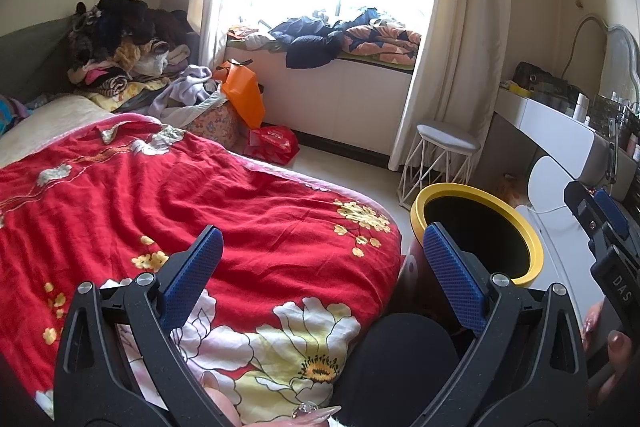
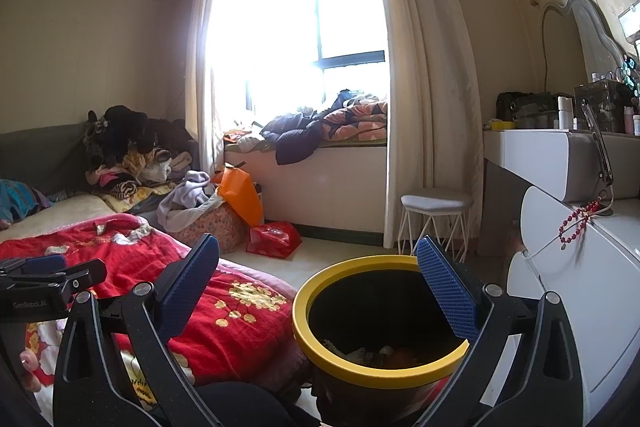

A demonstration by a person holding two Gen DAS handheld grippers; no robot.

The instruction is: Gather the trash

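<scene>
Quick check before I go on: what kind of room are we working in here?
A lived-in bedroom, most likely: a bed under a red floral quilt, a vanity desk with a mirror, and clothes piled by the window seat. A yellow-rimmed bin stands beside the bed.

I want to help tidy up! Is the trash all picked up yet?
Partly. The yellow-rimmed bin already has some scraps at the bottom. Nothing is in hand: the left gripper and right gripper both have open, empty jaws. I see no obvious loose trash on the red blanket.
</scene>
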